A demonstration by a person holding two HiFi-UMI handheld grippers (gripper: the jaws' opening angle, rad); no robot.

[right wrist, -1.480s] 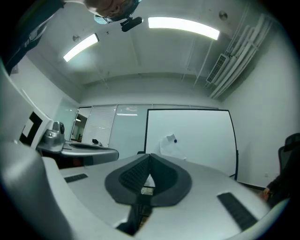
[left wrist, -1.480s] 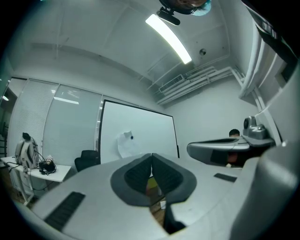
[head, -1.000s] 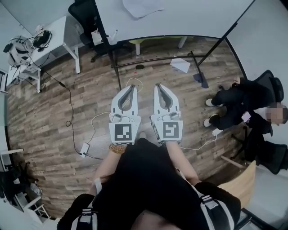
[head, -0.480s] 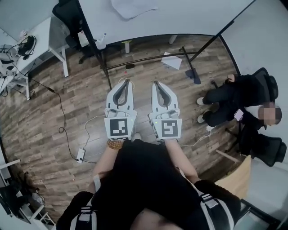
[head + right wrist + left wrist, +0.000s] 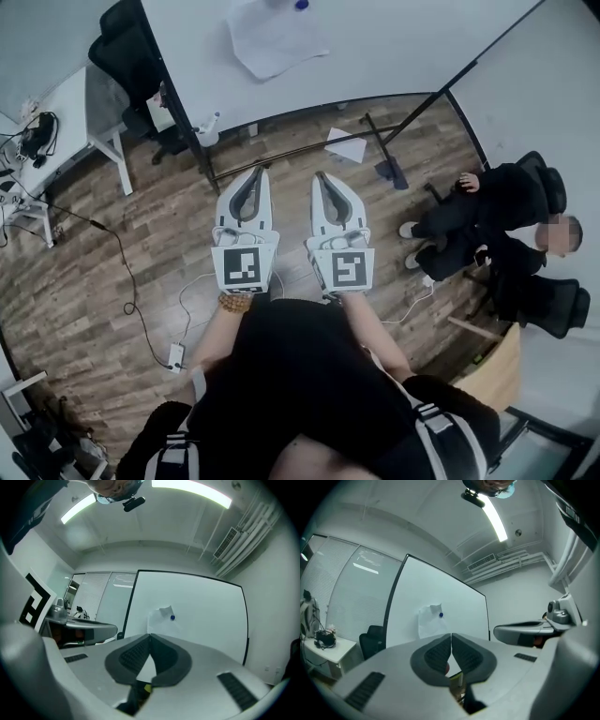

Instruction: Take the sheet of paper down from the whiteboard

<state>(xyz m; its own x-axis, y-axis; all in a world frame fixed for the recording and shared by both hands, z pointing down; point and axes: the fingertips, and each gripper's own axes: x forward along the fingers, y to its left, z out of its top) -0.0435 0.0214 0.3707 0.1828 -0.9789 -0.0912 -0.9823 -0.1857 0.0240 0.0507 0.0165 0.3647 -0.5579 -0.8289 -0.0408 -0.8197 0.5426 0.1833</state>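
Both claws level, side by side, pointing at the whiteboard (image 5: 403,47).
- Left gripper (image 5: 260,172): jaws together, pads meeting at the tips, nothing between them.
- Right gripper (image 5: 320,175): jaws together as well, nothing held.

Task item: the sheet of paper (image 5: 274,39) is still up on the whiteboard, pinned by 1 blue magnet (image 5: 300,5) near its top edge. It is well apart from both claws. The left gripper view shows the sheet (image 5: 428,621) just above the jaw tips, and the right gripper view shows the same (image 5: 161,619). The paper looks creased beside the magnet.

Surroundings, head view:
- Dark rail of the board stand (image 5: 281,155) runs across the wood floor (image 5: 141,216) between the claws and the board.
- A 2nd white sheet (image 5: 346,147) lies on the floor by that rail, ahead of the right gripper.
- Black office chair (image 5: 127,42) and white desk (image 5: 66,103) to the left of the board.
- Cable (image 5: 120,267) trails over the floor to a small white adaptor (image 5: 175,354).
- A person in dark clothes (image 5: 469,216) sits at the right, clear of the claws.

Hard to make out:
- Head view cuts off the top of the sheet, with the magnet at the frame edge.
- In both gripper views the closed jaws cover the sheet's lower part and the board's bottom edge.
- Items on the desk are too small to identify.
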